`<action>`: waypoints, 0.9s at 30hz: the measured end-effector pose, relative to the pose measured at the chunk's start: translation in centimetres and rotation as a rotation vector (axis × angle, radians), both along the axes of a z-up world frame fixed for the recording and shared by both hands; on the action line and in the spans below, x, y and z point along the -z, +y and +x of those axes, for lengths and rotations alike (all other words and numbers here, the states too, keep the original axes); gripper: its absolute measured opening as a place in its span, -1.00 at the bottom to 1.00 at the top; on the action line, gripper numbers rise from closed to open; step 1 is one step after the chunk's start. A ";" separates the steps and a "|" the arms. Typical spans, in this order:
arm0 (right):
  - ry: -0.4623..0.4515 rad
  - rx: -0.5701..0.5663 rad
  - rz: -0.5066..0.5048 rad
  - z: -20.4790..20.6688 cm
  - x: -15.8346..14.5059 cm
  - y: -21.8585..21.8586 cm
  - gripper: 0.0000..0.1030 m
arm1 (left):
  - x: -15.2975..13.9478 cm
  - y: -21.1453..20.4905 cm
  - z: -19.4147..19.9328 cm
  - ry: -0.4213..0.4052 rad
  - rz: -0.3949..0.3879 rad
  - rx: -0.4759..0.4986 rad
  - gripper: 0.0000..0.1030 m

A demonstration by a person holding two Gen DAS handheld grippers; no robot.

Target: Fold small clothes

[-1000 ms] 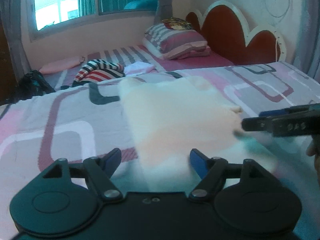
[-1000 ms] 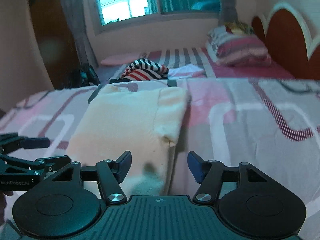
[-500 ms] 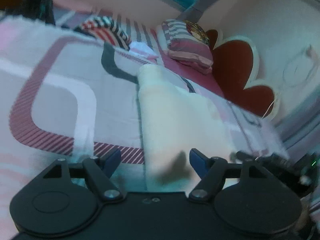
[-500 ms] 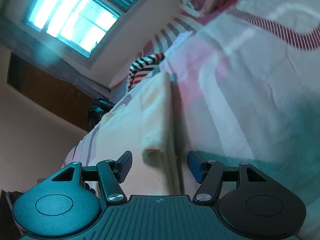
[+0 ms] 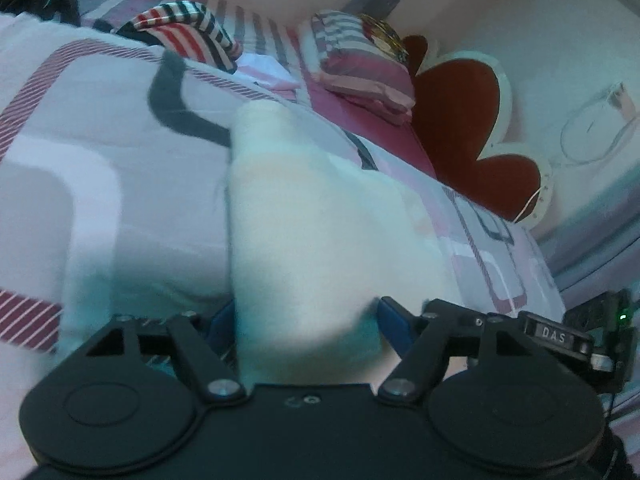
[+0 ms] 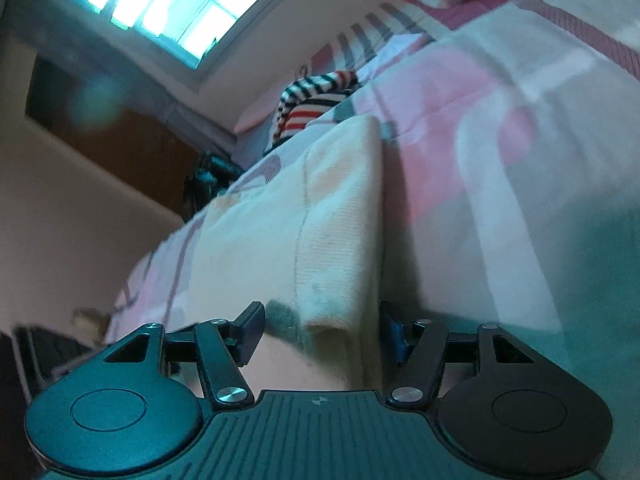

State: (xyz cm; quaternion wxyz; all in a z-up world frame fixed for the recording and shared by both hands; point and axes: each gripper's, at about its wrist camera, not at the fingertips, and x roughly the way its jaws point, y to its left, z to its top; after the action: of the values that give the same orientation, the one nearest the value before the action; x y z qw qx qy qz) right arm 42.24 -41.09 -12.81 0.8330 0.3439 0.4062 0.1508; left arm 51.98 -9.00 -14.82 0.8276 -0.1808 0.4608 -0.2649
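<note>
The cream garment [image 5: 320,216] lay flat on the bed [image 5: 80,168], partly folded, its near edge reaching in between the fingers of both tools. The left gripper [image 5: 300,316] stood fairly wide, the cloth's near left corner sitting between its blue pads [image 5: 390,318] without being pinched; its jaws had just been closing a little. The right gripper [image 6: 322,326] was likewise parted, straddling the near right corner where a folded flap [image 6: 340,240] ended.

The likely trouble lay in the pinch. If either gripper closed too shallow, it could catch only the top layer (the flap looked doubled on the right), and the fold would peel apart when lifted. Closing too deep risked grabbing the bedsheet along with the cloth. Uneven lifting between the two hands would skew the fold. The striped garment [image 5: 188,32] lay well apart, no hazard.
</note>
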 end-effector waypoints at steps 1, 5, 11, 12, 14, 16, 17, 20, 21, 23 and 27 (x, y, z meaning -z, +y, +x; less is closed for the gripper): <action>-0.007 -0.009 -0.030 0.1 -0.1 0.4 0.15 | 0.0 -0.2 -0.1 -0.008 0.010 0.000 0.29; -0.053 -0.041 -0.185 -0.1 -0.6 2.5 -0.33 | -0.8 -1.4 -0.9 -0.062 0.087 0.011 -0.24; -0.212 -0.075 -0.463 -3.1 -4.0 7.9 -0.47 | -4.9 -2.5 -4.4 -0.217 0.267 0.062 -0.42; -0.234 -0.083 -0.477 -3.7 -4.7 8.9 -0.47 | -5.6 -2.0 -5.0 -0.235 0.280 0.059 -0.42; -0.255 -0.097 -0.475 -4.4 -5.5 10.6 -0.47 | -6.8 -0.7 -5.7 -0.260 0.304 0.050 -0.42; -0.273 -0.114 -0.465 -5.3 -6.3 12.7 -0.47 | -7.9 1.1 -6.4 -0.267 0.313 0.036 -0.42; -0.277 -0.119 -0.459 -5.5 -6.3 13.7 -0.47 | -8.3 2.1 -6.7 -0.265 0.320 0.030 -0.42; -0.281 -0.141 -0.423 -5.7 -7.0 17.1 -0.47 | -9.6 4.9 -7.8 -0.267 0.355 0.012 -0.42; -0.281 -0.150 -0.410 -5.8 -7.2 18.3 -0.47 | -9.9 6.0 -8.1 -0.265 0.365 0.001 -0.42; -0.282 -0.172 -0.391 -5.8 -7.7 20.6 -0.47 | -10.3 7.7 -8.6 -0.260 0.382 -0.018 -0.42; -0.265 -0.205 -0.351 -5.2 -7.3 24.7 -0.47 | -10.0 11.5 -9.3 -0.240 0.407 -0.039 -0.41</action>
State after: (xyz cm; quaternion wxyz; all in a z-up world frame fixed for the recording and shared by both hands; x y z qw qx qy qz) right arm 37.04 -16.42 -5.52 0.9063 0.1282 0.3463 0.2056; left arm 42.73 2.48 -4.82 0.9008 0.0139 0.3993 -0.1701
